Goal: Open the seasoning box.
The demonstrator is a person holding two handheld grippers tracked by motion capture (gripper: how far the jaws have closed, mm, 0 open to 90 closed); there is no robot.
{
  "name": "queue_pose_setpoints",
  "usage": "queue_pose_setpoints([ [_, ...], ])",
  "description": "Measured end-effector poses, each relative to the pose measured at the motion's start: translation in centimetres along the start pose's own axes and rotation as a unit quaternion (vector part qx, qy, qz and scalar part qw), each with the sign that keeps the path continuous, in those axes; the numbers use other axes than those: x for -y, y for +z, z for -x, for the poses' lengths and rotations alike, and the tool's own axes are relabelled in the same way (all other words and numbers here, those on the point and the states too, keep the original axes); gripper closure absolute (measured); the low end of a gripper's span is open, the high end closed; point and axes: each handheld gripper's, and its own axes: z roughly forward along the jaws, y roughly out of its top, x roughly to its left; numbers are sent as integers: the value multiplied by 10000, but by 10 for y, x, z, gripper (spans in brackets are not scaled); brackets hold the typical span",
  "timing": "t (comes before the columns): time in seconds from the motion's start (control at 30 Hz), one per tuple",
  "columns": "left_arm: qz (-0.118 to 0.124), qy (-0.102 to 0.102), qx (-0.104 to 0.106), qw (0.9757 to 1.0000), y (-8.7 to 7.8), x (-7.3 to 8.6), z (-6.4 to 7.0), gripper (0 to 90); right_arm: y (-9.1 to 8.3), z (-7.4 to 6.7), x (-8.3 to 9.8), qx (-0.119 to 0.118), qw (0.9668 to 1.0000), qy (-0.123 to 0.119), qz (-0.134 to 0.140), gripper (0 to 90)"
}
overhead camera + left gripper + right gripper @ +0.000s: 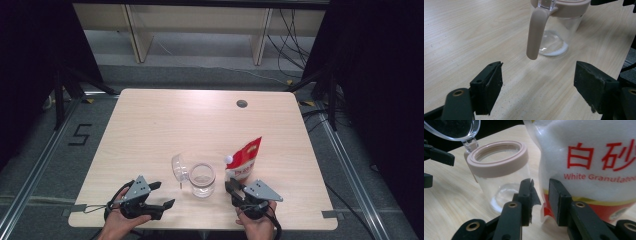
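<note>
A clear glass jar (202,180) with a pale pink rim (496,157) stands near the table's front edge. Its clear lid (179,167) is tipped open to the left, and a pink strap (535,32) hangs down its side. A little white powder lies at the jar's bottom. Just right of the jar a red and white bag of white granulated sugar (245,157) stands upright. My left gripper (165,195) is open, left of the jar, its jaws wide apart (537,82). My right gripper (540,197) is at the bag's lower left edge, jaws narrowly apart around it.
The light wood table (150,125) has a round cable hole (242,103) at the back right. Black curtains and stands flank the table, and cables run over the floor beyond it. In the right gripper view the left gripper's jaw (439,157) sits left of the jar.
</note>
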Motion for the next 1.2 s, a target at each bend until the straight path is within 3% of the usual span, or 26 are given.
queue_pose_setpoints([
  [0.03,2,-13,7,10000,0,0,0,227,2,2,-1,-37,9998,-212,-20,735],
  [0.33,14,-25,31,10000,-1,1,0,226,11,2,-3,-79,9996,-266,-109,828],
  [0.37,1,3,21,10000,-1,1,0,226,12,1,-2,-64,9998,-169,-77,837],
  [0.43,0,-8,31,10000,-1,1,0,227,15,3,-3,-127,9995,-284,-53,854],
  [0.53,-1,-6,34,10000,-1,1,0,226,17,3,-3,-97,9996,-263,-48,869],
  [0.6,-2,-2,36,10000,-1,1,0,226,20,4,-5,-65,9990,-437,-67,871],
  [0.67,-2,9,19,10000,-1,1,0,226,22,3,-5,-91,9995,-306,-80,871],
  [1.07,9,-4,27,10000,-1,1,1,227,32,3,-8,-99,9994,-335,-55,870],
  [1.1,30,-130,22,9999,0,2,2,226,32,2,-8,-67,9994,-343,-58,870],
  [1.2,10,-46,27,10000,-1,1,1,226,34,3,-9,-64,9993,-372,-24,869],
])
